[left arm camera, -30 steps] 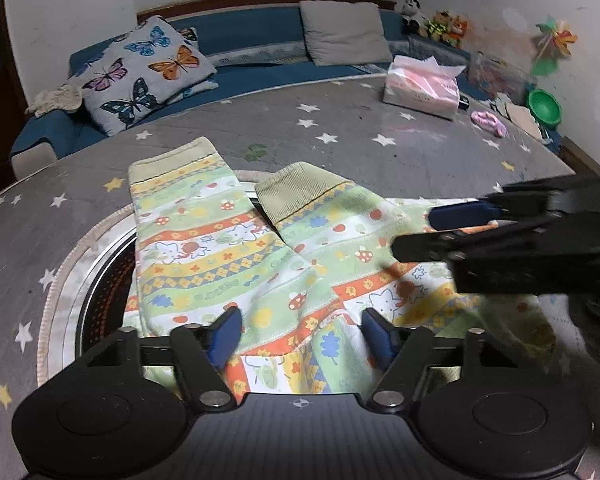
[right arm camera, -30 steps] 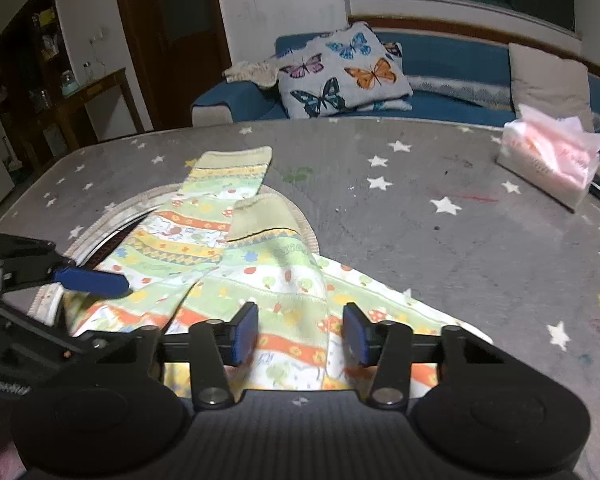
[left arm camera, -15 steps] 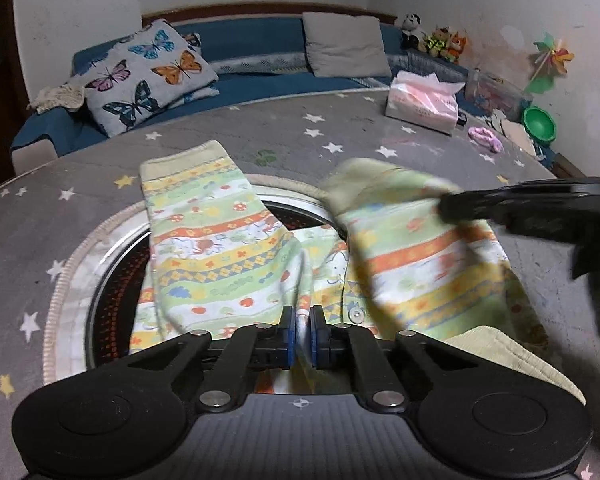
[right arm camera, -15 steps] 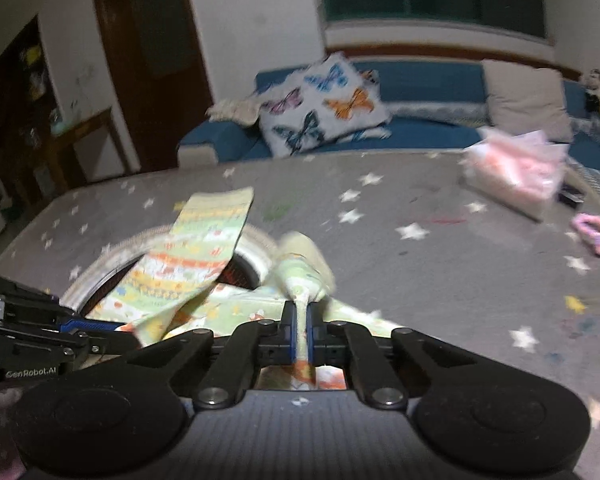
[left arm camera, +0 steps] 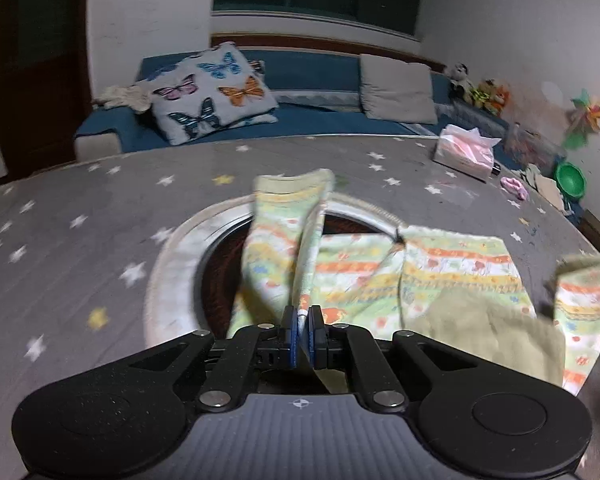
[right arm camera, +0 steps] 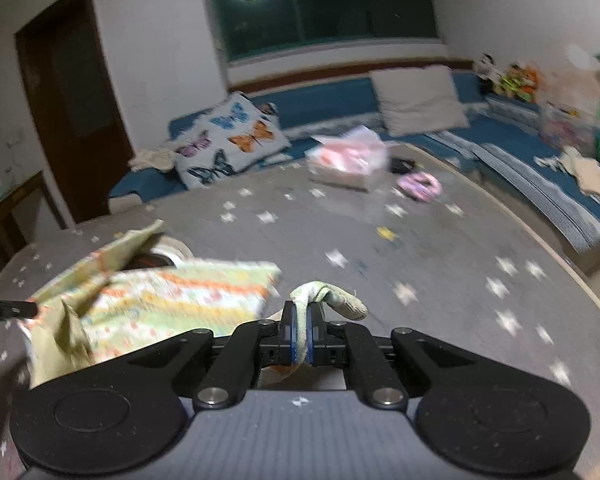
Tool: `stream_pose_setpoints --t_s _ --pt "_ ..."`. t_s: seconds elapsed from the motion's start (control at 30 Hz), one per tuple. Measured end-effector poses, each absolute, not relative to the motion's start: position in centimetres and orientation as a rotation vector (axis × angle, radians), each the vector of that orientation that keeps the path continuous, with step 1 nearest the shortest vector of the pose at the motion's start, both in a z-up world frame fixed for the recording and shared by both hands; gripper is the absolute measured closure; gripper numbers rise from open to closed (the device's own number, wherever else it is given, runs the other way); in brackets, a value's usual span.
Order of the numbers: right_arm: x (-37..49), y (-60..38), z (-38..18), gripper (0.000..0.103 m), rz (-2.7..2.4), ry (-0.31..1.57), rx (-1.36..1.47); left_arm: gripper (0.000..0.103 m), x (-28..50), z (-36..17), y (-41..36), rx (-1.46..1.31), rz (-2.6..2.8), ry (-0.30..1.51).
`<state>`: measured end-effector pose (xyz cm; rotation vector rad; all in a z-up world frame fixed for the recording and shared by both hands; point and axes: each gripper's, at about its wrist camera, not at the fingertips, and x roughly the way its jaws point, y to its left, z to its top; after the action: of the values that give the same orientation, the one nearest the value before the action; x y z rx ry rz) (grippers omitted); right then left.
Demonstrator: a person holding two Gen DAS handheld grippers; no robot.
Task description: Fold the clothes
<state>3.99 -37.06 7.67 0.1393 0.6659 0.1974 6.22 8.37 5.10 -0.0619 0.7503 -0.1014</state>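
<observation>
Two grippers: both pinched shut on one patterned garment.
Left gripper (left arm camera: 300,330): pads pressed on a fabric fold; cloth stretches ahead of it over the round table opening (left arm camera: 180,264).
Right gripper (right arm camera: 299,336): pads clamp a cuff that loops just above the fingers.
Garment (left arm camera: 440,276): partly lifted, spread between the two tools.
Table (left arm camera: 80,208): grey, star-printed.
Tissue pack (right arm camera: 346,160): far ahead of the right gripper.

The garment (left arm camera: 380,272) is lying across the worktop (left arm camera: 80,208) just ahead of my fingers (left arm camera: 290,334), one leg draping over the round opening (left arm camera: 220,264) set in the worktop. The tissue pack (left arm camera: 464,152) is sitting far right, and behind the worktop the sofa (left arm camera: 312,76) is carrying the butterfly cushion (left arm camera: 210,92) left of the plain cushion (left arm camera: 396,88).
</observation>
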Motion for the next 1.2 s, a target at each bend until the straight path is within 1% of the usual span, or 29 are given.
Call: stream_pose_setpoints --t_s 0.13,0.27,0.3,0.33,0.4,0.43,0.47,0.5,0.53,0.6,0.67,0.73,0.8,0.93,1.17,1.2 --pt "1.7 -38.4 6.3 0.098 0.139 0.735 0.150 0.097 2.7 4.3 9.9 -0.055 -0.078 0.783" --pt "-0.1 -39.2 5.7 0.091 0.087 0.781 0.116 0.097 0.4 3.1 10.8 -0.053 -0.085 0.855" --pt "-0.3 -39.4 5.9 0.089 0.071 0.775 0.108 0.096 0.2 3.2 10.9 -0.050 -0.083 0.858" --pt "-0.5 -39.4 6.3 0.086 0.056 0.764 0.090 0.093 0.2 3.5 10.8 -0.042 -0.079 0.852" --pt "-0.3 -39.4 7.0 0.086 0.046 0.738 0.074 0.091 0.1 4.0 10.8 -0.026 -0.071 0.839" --pt "-0.1 -39.3 7.3 0.085 0.049 0.727 0.070 0.081 0.1 4.4 10.6 -0.015 -0.069 0.822" --pt "0.1 -39.0 7.5 0.084 0.060 0.720 0.066 0.075 0.1 4.8 10.4 -0.003 -0.067 0.799" --pt "0.3 -38.7 7.6 0.081 0.071 0.713 0.062 0.062 0.3 5.3 10.0 0.012 -0.061 0.775" --pt "0.6 -38.3 7.7 0.078 0.084 0.709 0.059 0.055 0.6 5.7 9.6 0.030 -0.057 0.752" --pt "1.3 -37.5 7.3 0.073 0.120 0.715 0.054 0.055 1.6 6.1 8.7 0.066 -0.066 0.717" --pt "1.9 -36.4 6.8 0.071 0.153 0.727 0.042 0.051 3.1 6.2 7.5 0.104 -0.078 0.701" --pt "2.5 -35.5 6.3 0.064 0.177 0.737 0.026 0.049 5.0 5.9 6.4 0.137 -0.096 0.703" --pt "3.0 -34.9 5.8 0.062 0.182 0.750 0.010 0.045 6.9 5.3 5.3 0.162 -0.120 0.717" --pt "3.9 -34.8 4.9 0.058 0.168 0.772 0.004 0.044 10.7 3.4 3.3 0.214 -0.123 0.768" --pt "6.1 -35.2 3.3 0.054 0.138 0.801 0.034 0.045 14.2 -0.2 1.7 0.338 -0.058 0.833" --pt "6.4 -35.1 3.0 0.054 0.136 0.807 0.037 0.050 14.4 -0.5 1.9 0.332 -0.053 0.845"
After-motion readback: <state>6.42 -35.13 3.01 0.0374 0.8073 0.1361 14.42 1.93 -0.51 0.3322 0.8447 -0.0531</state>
